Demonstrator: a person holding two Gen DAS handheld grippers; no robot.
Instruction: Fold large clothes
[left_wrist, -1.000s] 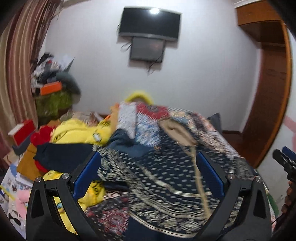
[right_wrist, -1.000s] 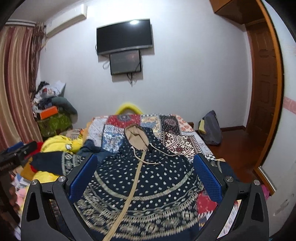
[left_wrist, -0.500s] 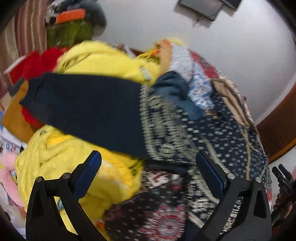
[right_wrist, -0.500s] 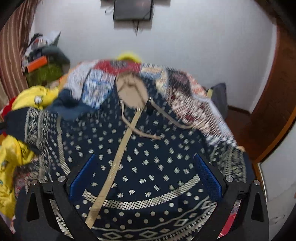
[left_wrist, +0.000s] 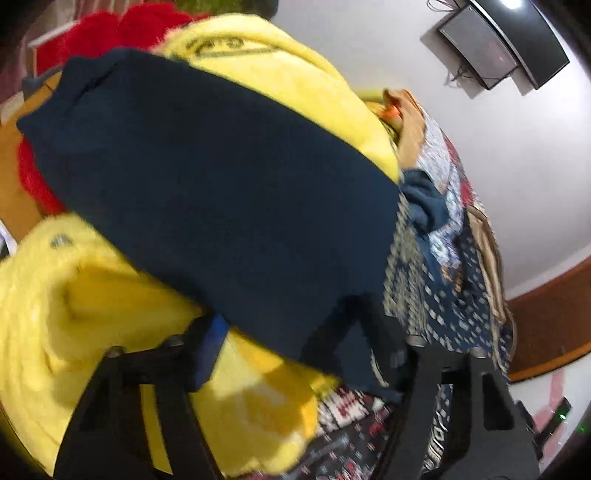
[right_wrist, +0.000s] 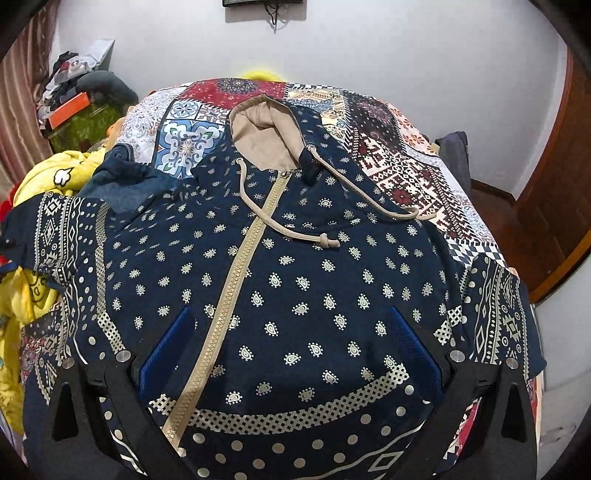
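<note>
The left gripper (left_wrist: 295, 347) has its jaws spread wide. The dark blue end of a sleeve (left_wrist: 207, 192) lies between them and over them, but the jaws are not squeezing it. It looks like the gripper is reaching in to take the sleeve, though I am only guessing that. This picture is blurry, so small things are hard to see.

The right gripper (right_wrist: 290, 350) also has its jaws wide apart. It holds nothing. It hangs over the lower front of the hoodie (right_wrist: 295, 280), and I cannot tell if its fingers touch the cloth.

The hoodie is dark blue with little cream shapes. It lies flat on the bed, front side up, on a patchwork bedcover (right_wrist: 399, 166). Its zipper (right_wrist: 236, 280) is closed all the way up. The tan-lined hood (right_wrist: 266, 136) points to the far wall, and the drawstring (right_wrist: 325, 240) lies loose on the chest. One sleeve sticks out to each side.

Just beside the hoodie sits a pile of fluffy yellow clothes (left_wrist: 92, 325), with something red (left_wrist: 122, 33) behind. The sleeve on that side rests on the yellow pile.

The hoodie seems laid out and ready, but no fold shows yet. The sleeves and the body are all left to fold.
</note>
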